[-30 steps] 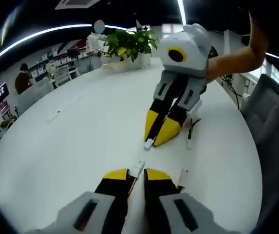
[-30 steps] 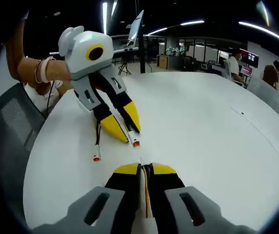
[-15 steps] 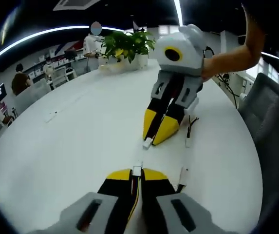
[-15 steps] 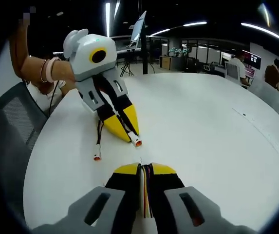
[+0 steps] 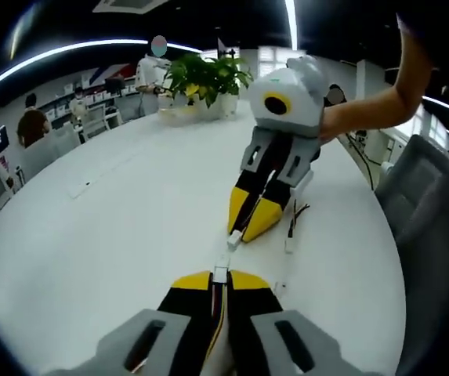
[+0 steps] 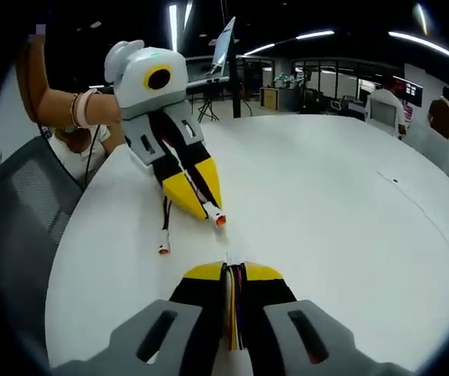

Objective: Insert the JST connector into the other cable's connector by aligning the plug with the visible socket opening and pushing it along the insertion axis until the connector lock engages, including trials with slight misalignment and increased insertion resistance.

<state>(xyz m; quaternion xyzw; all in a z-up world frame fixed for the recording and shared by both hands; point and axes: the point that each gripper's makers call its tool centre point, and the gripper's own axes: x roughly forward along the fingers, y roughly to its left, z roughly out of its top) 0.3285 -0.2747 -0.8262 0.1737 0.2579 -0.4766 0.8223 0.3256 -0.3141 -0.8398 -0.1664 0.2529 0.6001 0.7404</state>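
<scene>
Two grippers (image 5: 222,280) (image 5: 244,231); two cables, one clamped in each; one potted plant (image 5: 204,74); one table (image 5: 114,227).

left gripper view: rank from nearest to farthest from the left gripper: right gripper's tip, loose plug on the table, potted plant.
1. Right gripper, straight ahead of the left gripper, its tip closest.
2. Loose plug, lying on the table to the right of that tip; close to it, but slightly farther.
3. Potted plant, at the table's far edge, farthest.

We carry two matching grippers: the left gripper (image 6: 208,210) and right gripper (image 5: 244,233) each have yellow-tipped black jaws, grey slotted finger mounts and a white rounded housing with a yellow-ringed lens. Bracelets (image 6: 81,109) circle our wrist.
</scene>
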